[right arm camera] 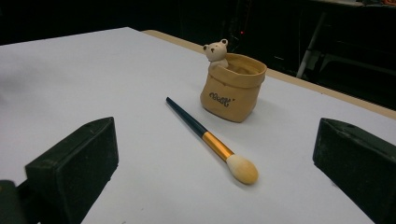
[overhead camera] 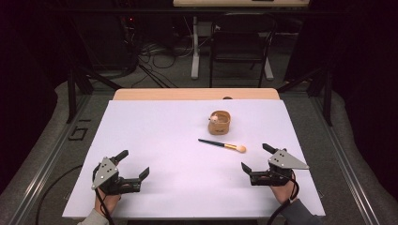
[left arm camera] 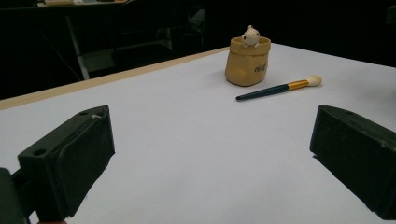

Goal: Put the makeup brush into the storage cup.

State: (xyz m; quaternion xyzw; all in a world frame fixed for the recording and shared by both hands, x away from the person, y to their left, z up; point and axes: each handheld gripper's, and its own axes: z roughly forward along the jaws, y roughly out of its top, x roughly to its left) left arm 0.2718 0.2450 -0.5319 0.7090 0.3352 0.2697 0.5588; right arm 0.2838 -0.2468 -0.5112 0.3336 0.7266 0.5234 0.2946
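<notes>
Looking down from the high view, the left claw (overhead camera: 133, 162) rests at seven o'clock on the white worktop (overhead camera: 155, 136), jaws spread wide and holding nothing; the right claw (overhead camera: 256, 158) sits at five o'clock, equally wide and unloaded. A makeup brush (overhead camera: 222, 145) lies flat near centre, its bristle tip toward four o'clock, just short of a tan pouch-shaped holder (overhead camera: 219, 122) at its twelve.

From the left gripper view, the brush (left arm camera: 279, 88) lies just beside the holder (left arm camera: 247, 62), well beyond both jaws.

From the right gripper view, the brush (right arm camera: 211, 140) lies between the parted jaws, bristles nearest, untouched; a small bear figure (right arm camera: 216, 52) peeks over the holder's (right arm camera: 232, 88) rim.
</notes>
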